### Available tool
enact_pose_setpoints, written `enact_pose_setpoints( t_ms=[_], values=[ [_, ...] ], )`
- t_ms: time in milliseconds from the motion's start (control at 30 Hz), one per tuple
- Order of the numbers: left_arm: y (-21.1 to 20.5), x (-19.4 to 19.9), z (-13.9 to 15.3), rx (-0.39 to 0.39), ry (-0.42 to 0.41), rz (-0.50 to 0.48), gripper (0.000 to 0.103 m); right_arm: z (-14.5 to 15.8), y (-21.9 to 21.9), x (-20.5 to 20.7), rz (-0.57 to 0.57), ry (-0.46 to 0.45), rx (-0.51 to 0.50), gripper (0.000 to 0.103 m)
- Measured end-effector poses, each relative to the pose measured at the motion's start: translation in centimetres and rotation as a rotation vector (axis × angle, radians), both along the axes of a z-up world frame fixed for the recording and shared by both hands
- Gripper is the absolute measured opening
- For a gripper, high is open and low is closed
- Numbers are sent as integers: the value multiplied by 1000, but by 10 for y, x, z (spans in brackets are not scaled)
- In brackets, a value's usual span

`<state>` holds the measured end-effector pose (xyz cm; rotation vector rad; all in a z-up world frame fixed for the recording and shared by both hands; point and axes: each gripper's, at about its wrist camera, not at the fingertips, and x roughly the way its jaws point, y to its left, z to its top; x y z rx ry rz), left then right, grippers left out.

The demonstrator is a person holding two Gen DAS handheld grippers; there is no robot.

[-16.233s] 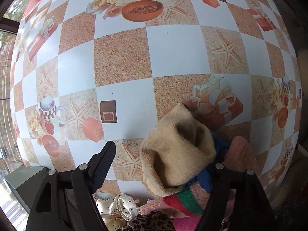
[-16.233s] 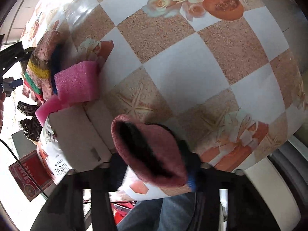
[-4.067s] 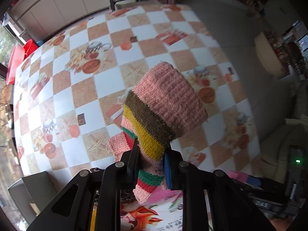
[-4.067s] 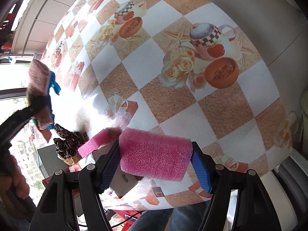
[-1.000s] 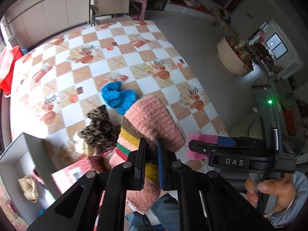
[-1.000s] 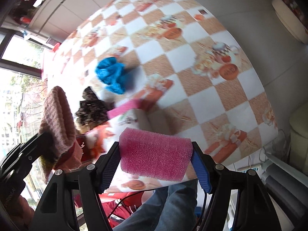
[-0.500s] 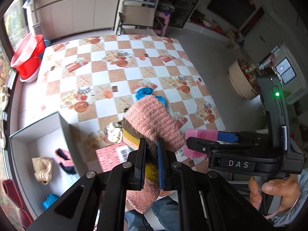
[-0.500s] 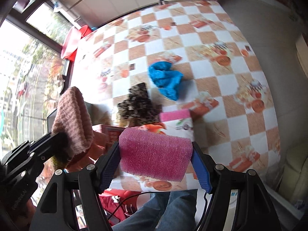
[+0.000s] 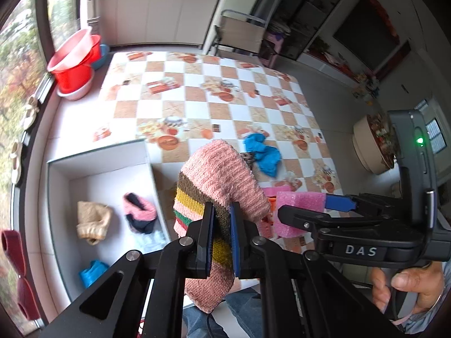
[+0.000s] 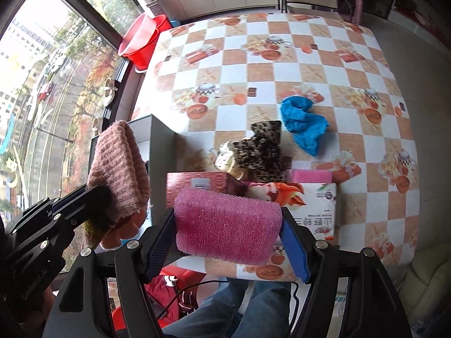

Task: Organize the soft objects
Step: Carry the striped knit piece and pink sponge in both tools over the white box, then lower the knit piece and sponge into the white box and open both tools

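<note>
Here, sponge [image 10: 227,225] crosswise (sock [image 9: 222,180] upright).

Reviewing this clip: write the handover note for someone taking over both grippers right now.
Left gripper: shut on the striped knit sock, held in the air.
Right gripper: shut on the pink foam block, also in the air.
Done: the white box holds a beige sock, a pink-and-navy sock and a blue piece.
Left: both held items, plus the blue cloth, leopard-print item and second foam piece on the table.

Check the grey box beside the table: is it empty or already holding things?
Not empty. The grey box holds a beige sock, a pink-and-navy sock and a blue item.
</note>
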<state>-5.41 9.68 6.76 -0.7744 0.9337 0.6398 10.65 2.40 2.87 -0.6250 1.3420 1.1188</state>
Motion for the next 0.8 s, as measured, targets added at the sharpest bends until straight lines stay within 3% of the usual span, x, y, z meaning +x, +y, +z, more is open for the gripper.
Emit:
enact_pose_setpoints(
  t_ms=[800],
  values=[
    [29, -126, -39, -38, 77, 262, 11, -6, 70, -125, 294, -23, -16, 72]
  ],
)
